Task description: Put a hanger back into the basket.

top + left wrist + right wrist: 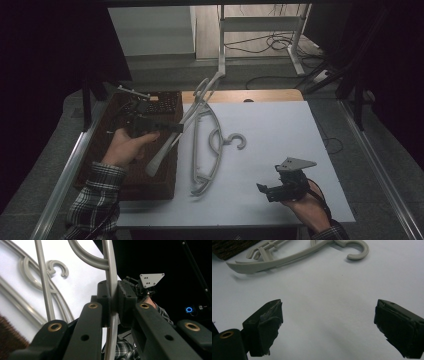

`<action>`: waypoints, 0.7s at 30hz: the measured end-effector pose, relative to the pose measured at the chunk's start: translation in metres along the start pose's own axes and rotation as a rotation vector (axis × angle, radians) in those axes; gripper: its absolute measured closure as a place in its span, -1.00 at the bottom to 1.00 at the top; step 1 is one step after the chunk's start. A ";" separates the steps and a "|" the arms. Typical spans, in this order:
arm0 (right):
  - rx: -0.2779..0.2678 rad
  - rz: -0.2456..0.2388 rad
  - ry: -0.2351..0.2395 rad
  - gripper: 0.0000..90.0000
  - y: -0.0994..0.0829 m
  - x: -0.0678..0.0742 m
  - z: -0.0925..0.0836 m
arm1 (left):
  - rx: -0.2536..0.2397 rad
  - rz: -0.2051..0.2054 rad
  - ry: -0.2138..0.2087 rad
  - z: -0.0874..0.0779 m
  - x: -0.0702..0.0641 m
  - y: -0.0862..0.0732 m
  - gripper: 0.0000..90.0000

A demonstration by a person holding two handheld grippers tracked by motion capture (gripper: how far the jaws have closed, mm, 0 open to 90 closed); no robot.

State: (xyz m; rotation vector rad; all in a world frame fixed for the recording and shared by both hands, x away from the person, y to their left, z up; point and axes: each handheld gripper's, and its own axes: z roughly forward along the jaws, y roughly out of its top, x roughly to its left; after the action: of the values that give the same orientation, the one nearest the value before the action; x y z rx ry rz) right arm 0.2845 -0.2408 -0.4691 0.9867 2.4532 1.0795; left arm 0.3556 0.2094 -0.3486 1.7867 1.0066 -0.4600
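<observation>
Left claw (176, 128) clenched on grey hanger (186, 118), likely light, stiff, slippery plastic, best gripped mid-arm; right claw (265, 190) released.

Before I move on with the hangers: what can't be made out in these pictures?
- High view: what lies in the dark basket is too dim; the left hand-held gripper and the held hanger cross over it.
- Left gripper view: the held hanger's ends are cut off by the edges.
- Right gripper view: the lying hanger's far side is cut off at the top edge; the right hand-held gripper stands open over the white sheet.
</observation>
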 end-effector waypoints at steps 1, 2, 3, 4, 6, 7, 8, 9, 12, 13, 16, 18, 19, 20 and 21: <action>0.001 0.002 0.001 -0.80 0.000 0.000 0.000 | -0.004 0.001 0.004 -0.004 0.001 -0.001 0.83; 0.004 -0.001 0.000 -0.80 0.000 0.000 0.001 | -0.006 0.003 0.007 -0.008 0.002 -0.003 0.83; 0.005 -0.001 0.000 -0.80 0.000 0.000 0.001 | -0.011 0.004 0.009 -0.012 0.002 -0.004 0.83; 0.007 0.000 -0.001 -0.80 0.000 0.000 0.001 | -0.015 0.005 0.009 -0.016 0.003 -0.005 0.83; 0.009 0.002 0.000 -0.80 0.000 0.000 0.001 | -0.015 0.008 0.013 -0.021 0.004 -0.007 0.83; 0.009 0.000 -0.002 -0.80 0.000 0.000 0.001 | -0.019 0.008 0.017 -0.026 0.004 -0.009 0.83; 0.010 -0.001 -0.002 -0.80 0.000 0.000 0.001 | -0.020 0.011 0.030 -0.031 0.005 -0.010 0.83; 0.010 -0.001 -0.002 -0.80 0.000 0.000 0.001 | -0.024 0.014 0.037 -0.037 0.007 -0.012 0.83; 0.014 -0.001 -0.003 -0.80 0.000 0.000 0.002 | -0.022 0.014 0.075 -0.058 0.013 -0.020 0.83; 0.016 -0.003 -0.003 -0.80 -0.001 0.000 0.003 | -0.022 0.014 0.075 -0.058 0.013 -0.020 0.83; 0.019 -0.001 -0.003 -0.80 0.000 0.001 0.003 | -0.022 0.017 0.109 -0.079 0.022 -0.031 0.83; 0.020 -0.001 -0.003 -0.80 0.000 0.000 0.004 | -0.016 0.025 0.127 -0.089 0.027 -0.035 0.83; 0.022 -0.001 -0.004 -0.80 0.000 0.000 0.004 | -0.011 0.027 0.137 -0.093 0.029 -0.038 0.83; 0.023 -0.001 -0.004 -0.80 0.000 0.000 0.004 | -0.007 0.029 0.147 -0.097 0.032 -0.040 0.83; 0.023 -0.001 -0.004 -0.80 0.000 0.000 0.004 | -0.007 0.029 0.147 -0.097 0.032 -0.040 0.83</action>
State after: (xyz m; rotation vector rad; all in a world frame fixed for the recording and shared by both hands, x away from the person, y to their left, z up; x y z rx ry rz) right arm 0.2861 -0.2386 -0.4721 0.9927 2.4681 1.0502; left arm 0.3292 0.3161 -0.3513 1.8473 1.0805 -0.3100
